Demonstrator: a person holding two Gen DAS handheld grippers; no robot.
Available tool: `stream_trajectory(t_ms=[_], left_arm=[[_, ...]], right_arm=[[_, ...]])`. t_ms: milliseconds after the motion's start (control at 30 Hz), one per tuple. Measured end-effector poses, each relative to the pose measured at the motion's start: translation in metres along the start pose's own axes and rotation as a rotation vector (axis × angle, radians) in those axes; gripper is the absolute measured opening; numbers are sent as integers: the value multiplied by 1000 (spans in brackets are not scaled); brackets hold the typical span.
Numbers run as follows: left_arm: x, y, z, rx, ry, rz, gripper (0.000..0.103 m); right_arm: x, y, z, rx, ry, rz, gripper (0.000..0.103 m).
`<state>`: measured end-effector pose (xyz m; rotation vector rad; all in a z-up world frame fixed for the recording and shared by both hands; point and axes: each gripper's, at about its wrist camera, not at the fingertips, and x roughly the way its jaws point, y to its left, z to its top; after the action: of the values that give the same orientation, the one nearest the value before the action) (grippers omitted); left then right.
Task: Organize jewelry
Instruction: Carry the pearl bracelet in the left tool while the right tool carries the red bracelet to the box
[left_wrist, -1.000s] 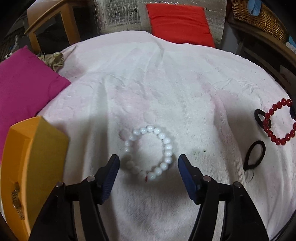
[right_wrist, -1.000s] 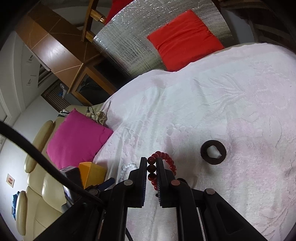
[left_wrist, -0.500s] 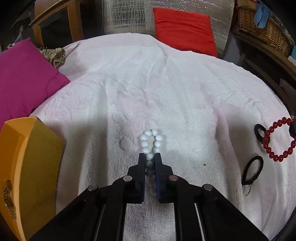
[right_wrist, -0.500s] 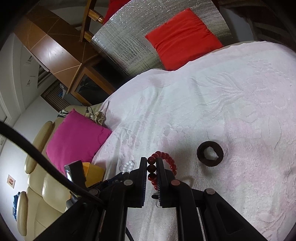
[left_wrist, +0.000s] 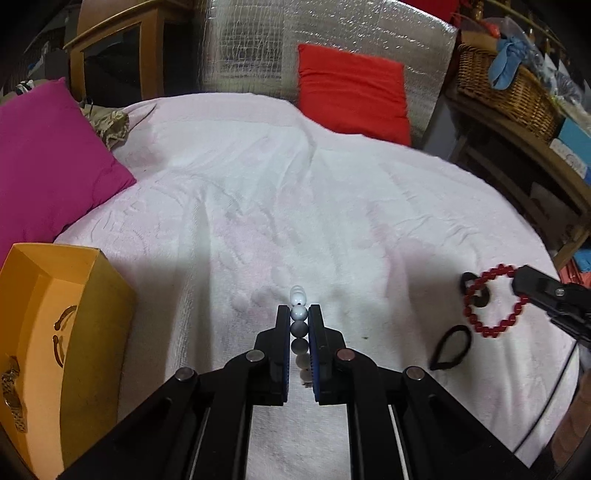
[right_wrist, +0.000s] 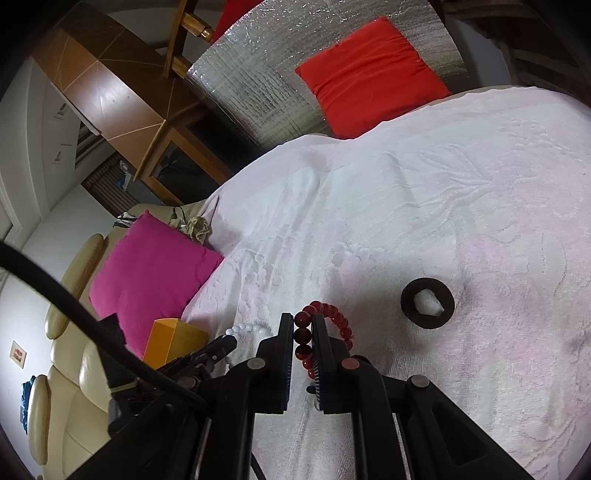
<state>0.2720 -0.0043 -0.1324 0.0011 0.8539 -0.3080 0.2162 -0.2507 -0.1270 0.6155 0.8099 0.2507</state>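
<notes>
left gripper (left_wrist: 299, 332): jaws just closed on white bracelet (left_wrist: 298, 314), lifting | right gripper (right_wrist: 303, 339): clamped on red bracelet (right_wrist: 325, 325) | next: orange box (left_wrist: 55, 332)

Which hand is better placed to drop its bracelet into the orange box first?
Left, probably. The left gripper is shut on the white bead bracelet right beside the orange box; the right gripper, holding the red bead bracelet, sits farther away.
</notes>
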Motion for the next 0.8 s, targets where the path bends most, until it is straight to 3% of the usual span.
stream_trajectory(t_ms=[400, 600, 800], left_arm=[[-57, -30, 5, 31, -144, -39, 10], [-89, -26, -6, -5, -186, 21, 10], [-147, 4, -28, -40, -246, 107, 10]], right_arm=[[-3, 8, -2, -23, -9, 15, 11], [-12, 19, -7, -67, -53, -3, 11], [-26, 39, -10, -93, -104, 24, 11]])
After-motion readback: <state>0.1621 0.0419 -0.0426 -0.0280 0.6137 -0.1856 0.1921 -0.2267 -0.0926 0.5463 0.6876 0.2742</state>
